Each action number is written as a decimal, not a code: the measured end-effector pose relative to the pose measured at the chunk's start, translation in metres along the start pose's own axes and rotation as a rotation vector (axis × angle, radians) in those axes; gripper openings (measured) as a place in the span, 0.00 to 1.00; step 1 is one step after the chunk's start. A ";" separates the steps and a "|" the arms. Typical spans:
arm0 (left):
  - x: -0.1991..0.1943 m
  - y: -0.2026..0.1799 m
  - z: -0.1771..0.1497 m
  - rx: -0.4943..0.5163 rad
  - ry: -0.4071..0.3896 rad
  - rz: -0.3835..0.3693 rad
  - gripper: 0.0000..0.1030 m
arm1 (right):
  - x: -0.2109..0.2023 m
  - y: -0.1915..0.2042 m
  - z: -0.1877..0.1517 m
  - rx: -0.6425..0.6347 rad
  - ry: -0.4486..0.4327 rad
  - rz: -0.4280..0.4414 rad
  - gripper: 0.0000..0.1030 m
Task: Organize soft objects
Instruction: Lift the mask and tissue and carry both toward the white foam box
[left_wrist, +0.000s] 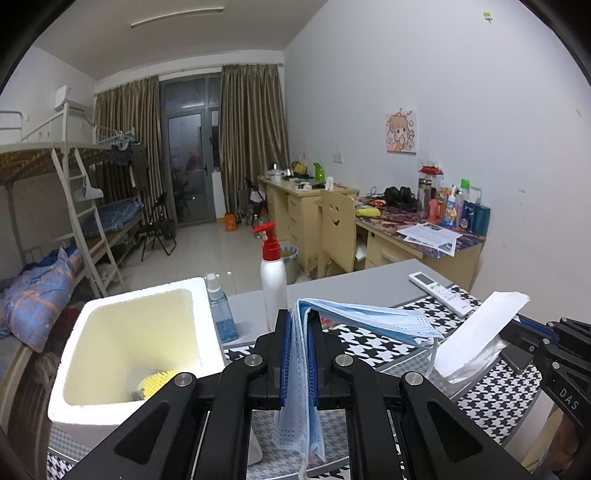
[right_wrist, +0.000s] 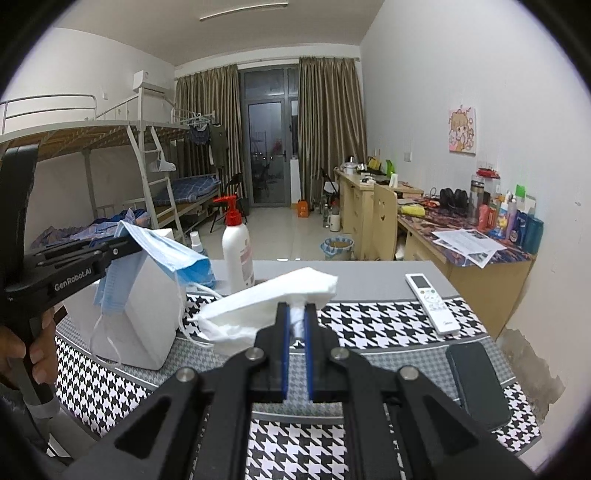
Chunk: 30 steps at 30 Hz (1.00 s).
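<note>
Your left gripper (left_wrist: 298, 325) clamps pale blue pleated face masks (left_wrist: 354, 317); your right gripper (right_wrist: 295, 314) pinches a white, seemingly folded, mask (right_wrist: 273, 295) above the houndstooth-patterned surface (right_wrist: 369, 325).

Surface: a grey table (right_wrist: 369, 275), far edge bare, near part under a black-and-white houndstooth mat (right_wrist: 369, 325).
Far left: white foam box (left_wrist: 122, 332) sitting on the table, open on top.
Just right of the box: small blue spray bottle (left_wrist: 219, 314), then a tall white pump bottle (right_wrist: 238, 254) with a red head, both upright.
Far right: white remote (right_wrist: 432, 302) across the mat's far edge.
Near right: dark phone (right_wrist: 478, 384) flat on the mat.
</note>
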<state>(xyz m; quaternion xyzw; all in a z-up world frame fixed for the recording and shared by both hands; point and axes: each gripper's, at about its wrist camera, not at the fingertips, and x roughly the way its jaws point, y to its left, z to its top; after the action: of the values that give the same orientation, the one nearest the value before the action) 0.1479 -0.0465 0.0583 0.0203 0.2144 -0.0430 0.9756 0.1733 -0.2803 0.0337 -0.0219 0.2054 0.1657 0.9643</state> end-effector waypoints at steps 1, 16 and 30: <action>0.000 0.000 0.001 0.001 -0.001 0.002 0.09 | 0.000 0.000 0.001 -0.001 -0.003 0.000 0.09; -0.011 0.010 0.017 -0.007 -0.052 0.051 0.09 | -0.001 0.013 0.018 -0.024 -0.035 0.023 0.09; -0.027 0.032 0.030 -0.027 -0.104 0.133 0.09 | 0.005 0.029 0.036 -0.016 -0.060 0.062 0.09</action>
<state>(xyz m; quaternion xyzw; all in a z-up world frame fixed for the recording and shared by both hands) 0.1392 -0.0143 0.0972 0.0189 0.1621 0.0236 0.9863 0.1818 -0.2475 0.0656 -0.0183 0.1754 0.1978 0.9643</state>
